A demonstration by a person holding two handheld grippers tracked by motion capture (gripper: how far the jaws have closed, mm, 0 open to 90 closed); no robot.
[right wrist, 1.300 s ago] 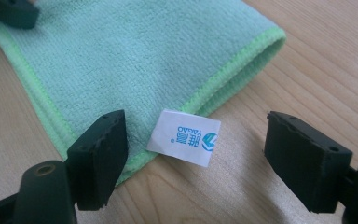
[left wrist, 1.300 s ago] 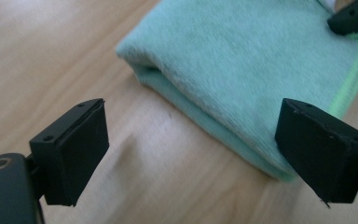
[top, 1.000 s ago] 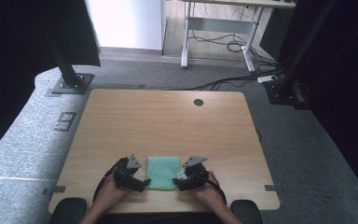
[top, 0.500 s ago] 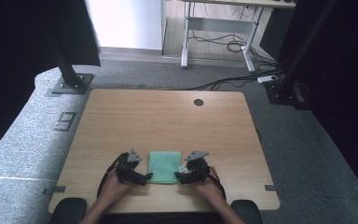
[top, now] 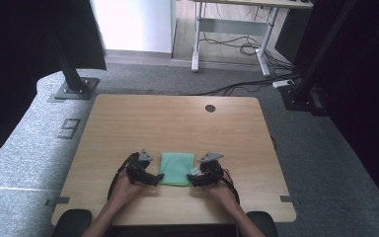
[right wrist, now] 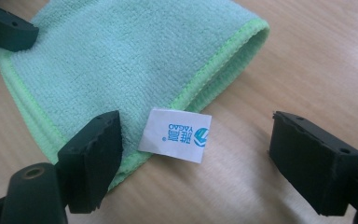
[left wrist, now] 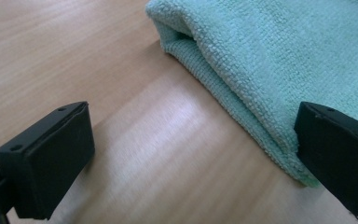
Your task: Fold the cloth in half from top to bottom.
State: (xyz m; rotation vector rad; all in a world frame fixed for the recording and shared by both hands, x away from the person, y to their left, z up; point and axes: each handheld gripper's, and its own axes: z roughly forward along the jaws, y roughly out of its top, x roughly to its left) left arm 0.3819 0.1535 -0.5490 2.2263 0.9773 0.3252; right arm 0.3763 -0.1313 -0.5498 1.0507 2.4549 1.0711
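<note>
You have a folded green cloth (top: 176, 168) lying flat near your edge of the table (top: 177, 123), between your two hands; judging by the doubled layers along its side, at least one fold is already made, and whether another fold or a lift is left to do you cannot read from this alone. Your left gripper (top: 154, 178) sits just beside the cloth's left edge, jaws spread wide with nothing between them but bare wood, one jaw over the cloth's border; your right gripper (top: 193, 178) sits at the right edge, jaws also wide, straddling the corner where a small white label (right wrist: 175, 135) sticks out; neither pinches the cloth yet, so the grasp is still ahead of you. The table is pale wood grain with a round cable hole (top: 210, 108) near the far side; around it lies grey carpet (top: 325, 163), with dark posts (top: 71, 74) on floor plates, loose cables (top: 237, 49) and a white desk frame (top: 227, 34) beyond.
</note>
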